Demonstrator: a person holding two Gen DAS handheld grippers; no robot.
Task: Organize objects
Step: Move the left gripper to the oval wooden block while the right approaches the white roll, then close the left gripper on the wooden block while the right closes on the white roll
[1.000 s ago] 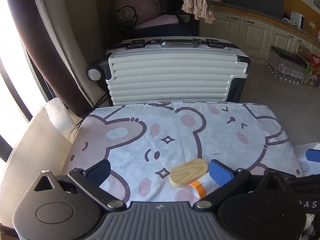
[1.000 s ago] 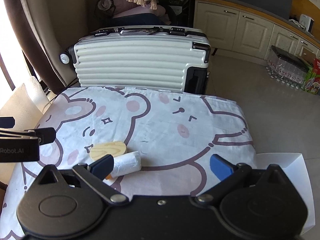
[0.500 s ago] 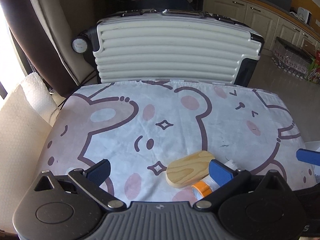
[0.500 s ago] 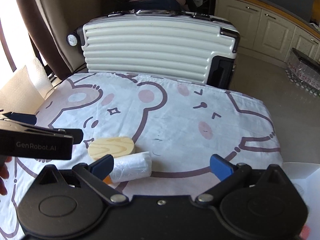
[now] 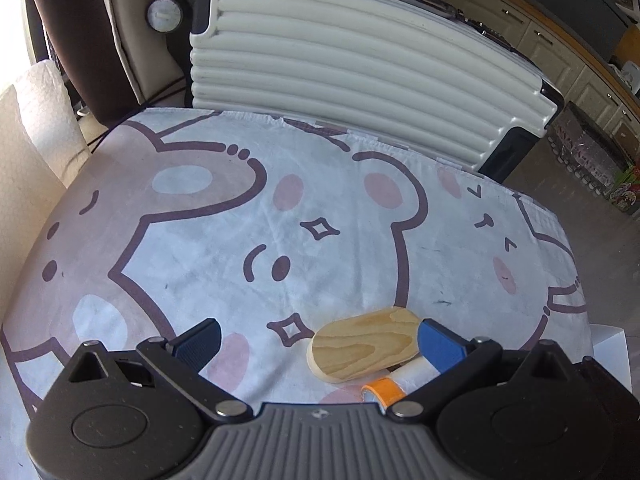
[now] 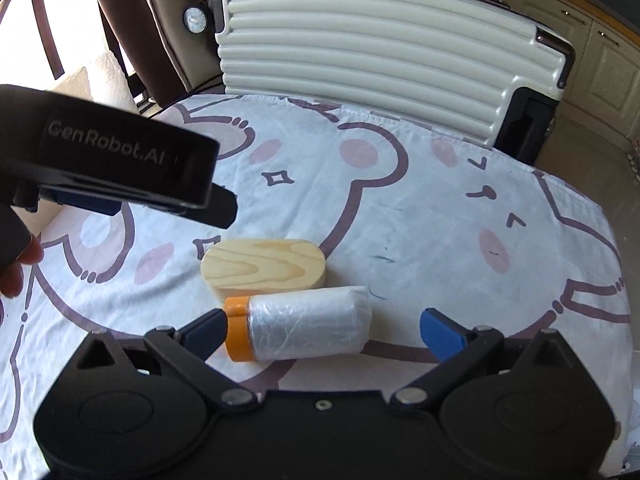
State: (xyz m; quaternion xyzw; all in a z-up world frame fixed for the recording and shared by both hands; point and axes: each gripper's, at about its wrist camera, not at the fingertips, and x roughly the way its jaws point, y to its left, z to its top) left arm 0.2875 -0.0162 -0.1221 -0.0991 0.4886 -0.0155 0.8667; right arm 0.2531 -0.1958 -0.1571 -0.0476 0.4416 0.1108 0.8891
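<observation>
An oval wooden block (image 5: 362, 342) (image 6: 264, 266) lies on the bear-print cloth (image 5: 280, 216) (image 6: 420, 208). Against its near side rests a white plastic roll (image 6: 310, 324) (image 5: 404, 374) with an orange core end (image 6: 237, 332) (image 5: 383, 389). My right gripper (image 6: 324, 330) is open, its fingers straddling the roll from just above. My left gripper (image 5: 318, 342) is open too, with the block and roll near its right finger (image 5: 438, 344). The left gripper's black body (image 6: 120, 164) shows at the left of the right wrist view, above the cloth.
A white ribbed suitcase (image 5: 360, 64) (image 6: 380, 52) lies on its side behind the table. Curtains (image 5: 76, 32) and a paper towel roll (image 5: 36, 120) are at left. A white box edge (image 5: 608, 344) sits at right. Kitchen cabinets (image 6: 600, 48) stand far right.
Both grippers have moved forward and lower toward the table. The roll now lies between the right gripper's fingers, and the left gripper looms larger in the right wrist view.
</observation>
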